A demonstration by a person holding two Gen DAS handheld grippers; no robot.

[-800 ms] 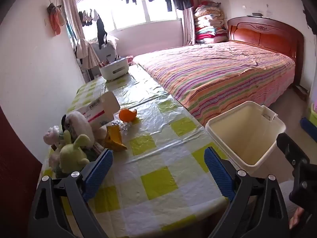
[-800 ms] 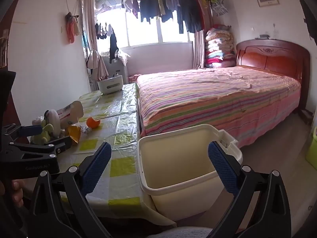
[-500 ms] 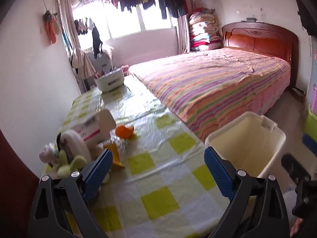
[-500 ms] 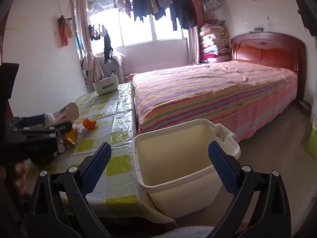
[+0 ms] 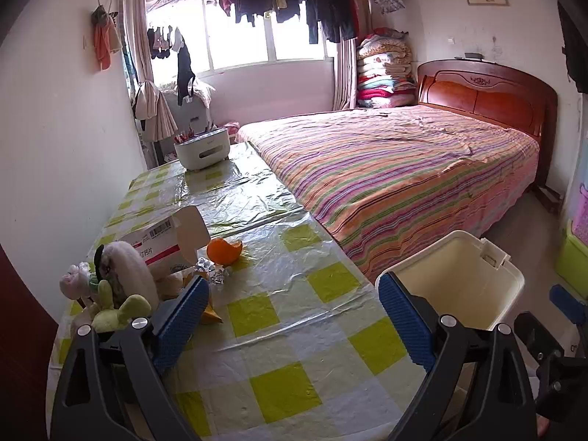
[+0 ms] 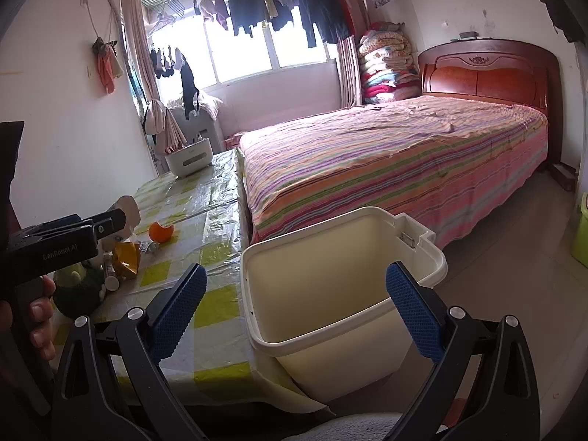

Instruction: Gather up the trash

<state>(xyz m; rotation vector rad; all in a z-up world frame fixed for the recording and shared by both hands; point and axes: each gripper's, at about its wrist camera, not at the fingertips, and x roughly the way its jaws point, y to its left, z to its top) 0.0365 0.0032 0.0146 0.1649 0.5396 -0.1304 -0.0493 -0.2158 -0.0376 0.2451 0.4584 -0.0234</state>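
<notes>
An orange peel (image 5: 224,250) (image 6: 160,230), a crumpled foil scrap (image 5: 217,272), a yellow-orange wrapper (image 5: 205,303) (image 6: 126,259) and an opened white-and-red carton (image 5: 165,240) lie on the left of the checked table (image 5: 294,330). A cream bin (image 5: 455,283) (image 6: 330,279) stands empty beside the table's right edge. My left gripper (image 5: 290,325) hovers open over the table's near part, nothing between its blue pads. My right gripper (image 6: 294,316) is open in front of the bin's near rim. The left gripper's body (image 6: 62,242) shows at the left of the right wrist view.
Plush toys (image 5: 114,286) crowd the table's near left corner by the wall. A white organiser (image 5: 201,149) stands at the table's far end. A striped bed (image 5: 397,169) runs along the table's right side. Green and pink boxes (image 5: 573,253) sit on the floor at far right.
Both views have tilted up and pulled back a little, so the table things and the bin sit lower and farther. Both grippers stay open and empty.
</notes>
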